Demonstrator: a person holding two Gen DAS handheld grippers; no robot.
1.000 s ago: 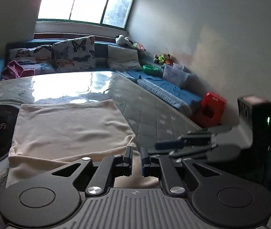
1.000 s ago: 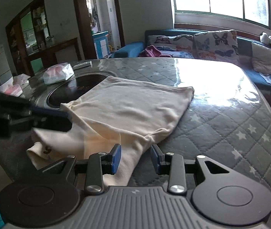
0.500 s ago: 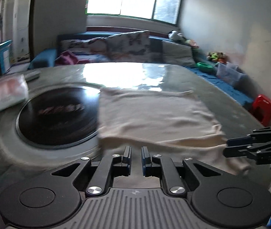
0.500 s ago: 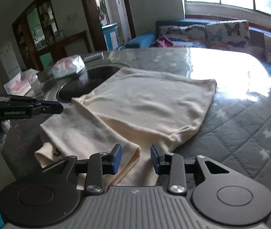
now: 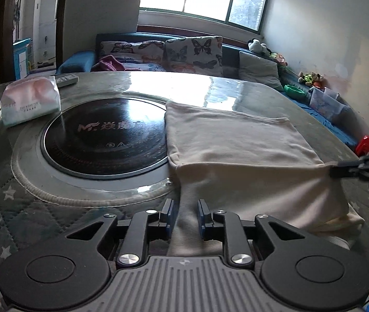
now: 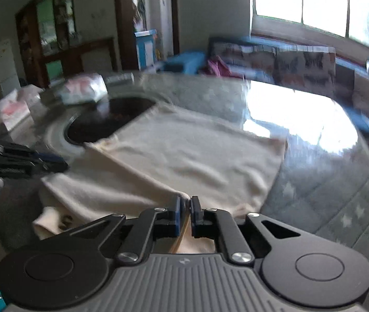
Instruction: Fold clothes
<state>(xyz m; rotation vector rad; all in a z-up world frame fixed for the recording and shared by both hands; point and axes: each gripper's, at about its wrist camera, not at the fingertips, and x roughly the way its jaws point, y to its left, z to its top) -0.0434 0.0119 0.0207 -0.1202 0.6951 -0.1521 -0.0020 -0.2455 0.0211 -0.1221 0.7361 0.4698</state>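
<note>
A cream garment (image 5: pixel 239 153) lies partly folded on the quilted table, its near edge hanging toward me. My left gripper (image 5: pixel 186 217) is open, its jaws on either side of the garment's near left fold. My right gripper (image 6: pixel 185 209) is shut on the garment's near right corner (image 6: pixel 183 195) and lifts a ridge of cloth. The right gripper also shows at the right edge of the left wrist view (image 5: pixel 361 167), pinching that corner. The left gripper shows at the left of the right wrist view (image 6: pixel 28 160). The right wrist view is blurred.
A black round induction plate (image 5: pixel 101 140) is set in the table left of the garment. A tissue pack (image 5: pixel 28 100) and a remote (image 5: pixel 66 80) lie at the far left. A sofa with butterfly cushions (image 5: pixel 192 52) stands behind. A red stool (image 5: pixel 367 144) is at the right.
My right gripper has shut on the garment's near right corner and pulled it up. My left gripper has opened over the near left fold and shifted left.
</note>
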